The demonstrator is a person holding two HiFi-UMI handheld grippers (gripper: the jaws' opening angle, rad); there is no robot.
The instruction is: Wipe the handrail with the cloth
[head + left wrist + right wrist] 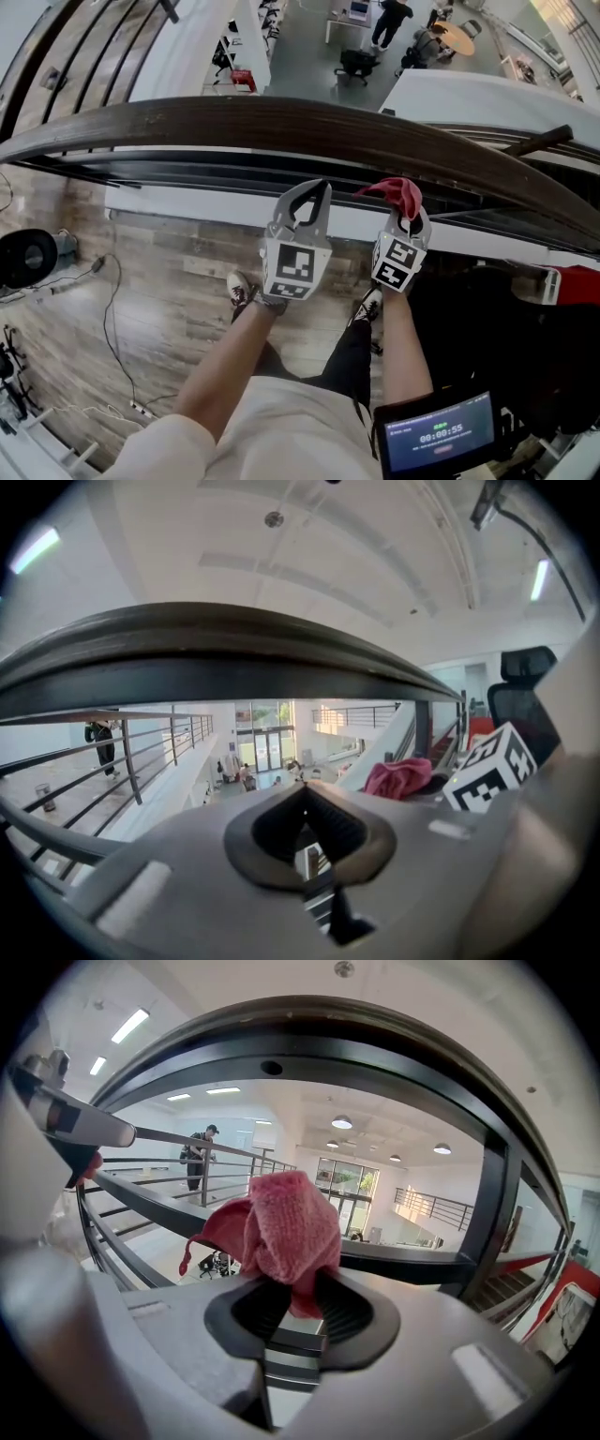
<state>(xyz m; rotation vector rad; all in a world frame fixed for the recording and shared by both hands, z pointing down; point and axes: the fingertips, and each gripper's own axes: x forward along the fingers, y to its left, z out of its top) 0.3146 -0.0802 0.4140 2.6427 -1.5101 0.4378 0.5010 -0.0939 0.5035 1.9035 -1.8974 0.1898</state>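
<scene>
Right gripper is clenching the cloth in its fingers just below the handrail, which is running left-right, while the left gripper is clenching empty.

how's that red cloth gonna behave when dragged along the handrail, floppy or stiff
Probably floppy: the cloth bunches and droops in loose folds above the right gripper, which is shut on it. Its fuzzy nap looks grippy, so it may drag slightly on the handrail.
</scene>
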